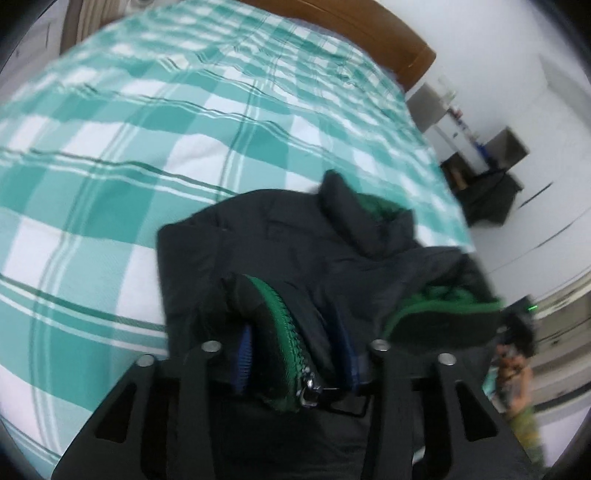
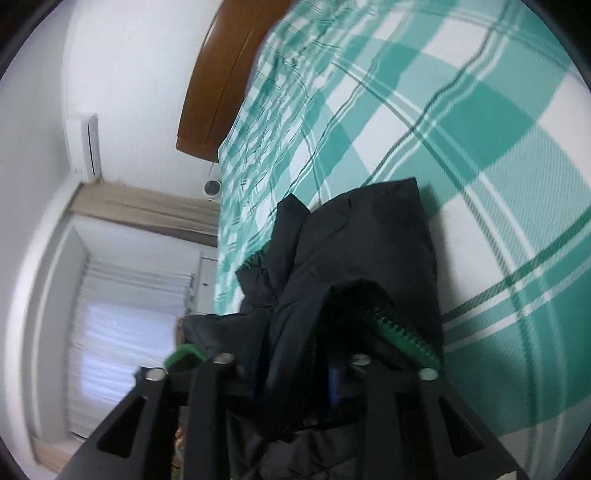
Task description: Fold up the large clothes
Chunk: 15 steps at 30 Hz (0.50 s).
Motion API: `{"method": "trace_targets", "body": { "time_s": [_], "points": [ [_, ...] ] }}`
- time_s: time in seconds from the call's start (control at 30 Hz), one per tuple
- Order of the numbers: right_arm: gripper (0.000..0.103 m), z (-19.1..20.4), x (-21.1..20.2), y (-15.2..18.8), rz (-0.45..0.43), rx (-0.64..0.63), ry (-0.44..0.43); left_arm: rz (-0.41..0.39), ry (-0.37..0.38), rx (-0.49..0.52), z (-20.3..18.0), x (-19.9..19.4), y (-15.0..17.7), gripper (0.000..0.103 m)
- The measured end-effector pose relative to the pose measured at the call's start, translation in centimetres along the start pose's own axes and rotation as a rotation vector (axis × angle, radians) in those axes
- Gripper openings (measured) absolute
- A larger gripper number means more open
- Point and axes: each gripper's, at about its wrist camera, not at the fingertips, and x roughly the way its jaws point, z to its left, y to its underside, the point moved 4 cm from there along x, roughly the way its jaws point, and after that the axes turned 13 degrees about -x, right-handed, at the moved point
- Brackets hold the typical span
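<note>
A dark navy padded jacket (image 1: pixel 288 243) with a green lining and a green zipper (image 1: pixel 291 339) hangs over the teal and white checked bed (image 1: pixel 110 147). My left gripper (image 1: pixel 295 369) is shut on the jacket's zipper edge, with the blue pads (image 1: pixel 242 363) pressed on the fabric. The other gripper shows at the right edge (image 1: pixel 521 332), at the jacket's far end. In the right wrist view the jacket (image 2: pixel 354 251) bunches between the fingers, and my right gripper (image 2: pixel 303 384) is shut on its green-lined edge (image 2: pixel 402 336). The jacket is lifted, and its far end touches the bed.
A brown wooden headboard (image 1: pixel 369 33) stands at the far end of the bed. Dark furniture with small items (image 1: pixel 480 177) stands against the white wall beside the bed. In the right wrist view I see a window with white curtains (image 2: pixel 122 325) and a wall air conditioner (image 2: pixel 90 147).
</note>
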Motion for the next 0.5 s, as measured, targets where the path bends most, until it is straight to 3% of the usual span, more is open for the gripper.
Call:
{"method": "trace_targets", "body": {
  "time_s": [0.07, 0.13, 0.2, 0.3, 0.4, 0.5],
  "points": [
    [0.067, 1.0, -0.4, -0.3, 0.009, 0.007, -0.023, 0.026, 0.094, -0.052, -0.2, -1.5, -0.3, 0.065],
    [0.076, 2.1, -0.9, -0.5, 0.010, -0.008, -0.029, 0.034, 0.189, -0.095, -0.2, -2.9, -0.5, 0.072],
    [0.076, 3.6, -1.4, -0.9, 0.018, -0.058, -0.055, 0.026, 0.228, -0.106, -0.1, -4.1, -0.7, 0.076],
    [0.076, 5.0, -2.1, -1.2, 0.030, -0.173, 0.051, -0.023, 0.203, -0.067, 0.2, -5.9, -1.2, 0.085],
    [0.076, 5.6, -1.4, -1.4, 0.073, -0.342, 0.248, -0.004, 0.162, 0.023, 0.3, -5.9, -1.1, 0.098],
    [0.076, 5.3, 0.8, -1.6, 0.152, -0.465, 0.384, 0.057, 0.024, 0.159, 0.2, -2.7, -0.4, 0.101]
  ]
}}
